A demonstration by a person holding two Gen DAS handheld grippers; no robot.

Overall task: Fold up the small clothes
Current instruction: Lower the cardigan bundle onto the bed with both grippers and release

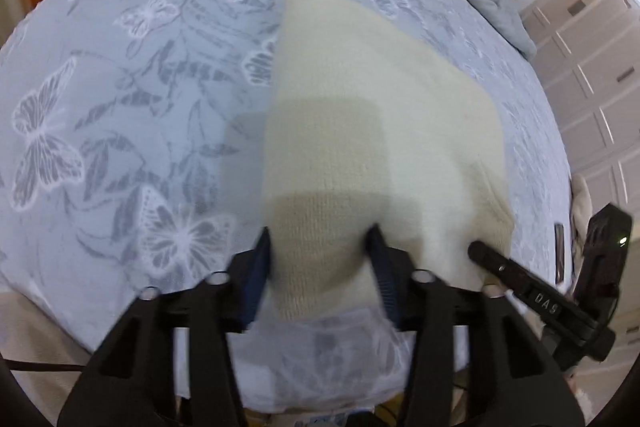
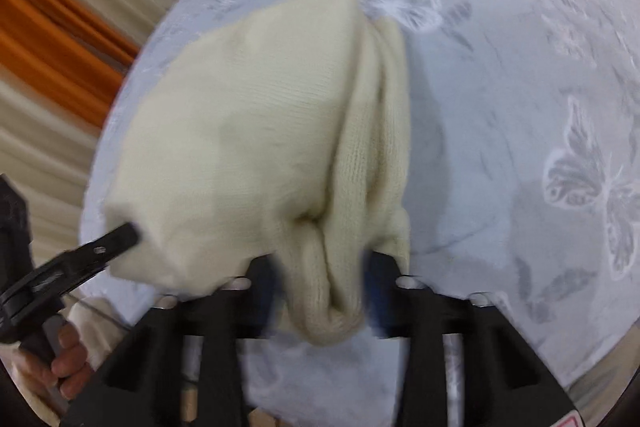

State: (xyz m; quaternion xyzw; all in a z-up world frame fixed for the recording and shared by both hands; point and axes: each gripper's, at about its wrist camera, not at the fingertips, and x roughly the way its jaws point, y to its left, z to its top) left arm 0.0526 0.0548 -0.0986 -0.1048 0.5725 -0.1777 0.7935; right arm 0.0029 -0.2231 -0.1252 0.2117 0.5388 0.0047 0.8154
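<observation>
On the bed, over its pale blue butterfly cover, a cream knit lies with its near edge lifted towards the two grippers. It looks like a small sweater or some such knitted piece; I can't tell which from where it bunches.

Left gripper has its jaws partly closed on the near left corner, blue pads pressing a wad of the knit from both sides. Right gripper does the same at the near right corner, where the cloth gathers into thick rolled pleats and hangs out below the pads. Both jaws stand narrow but not shut tight, because the folded wool fills the gap. Each gripper also shows in the other's view, at the far corner of the same edge. A hand shows low in the right view, gripping the left tool's handle.

I'd judge the knit soft, light and floppy, with no stiffness of its own: it will sag between the two holds and drape wherever it is let go. The wool is thick and fuzzy, so it shouldn't slip from the pads, but it stretches, and pulling the corners apart too hard could drag it out of shape. The two near corners seem the right places to hold, so the edge stays level when carried over
</observation>
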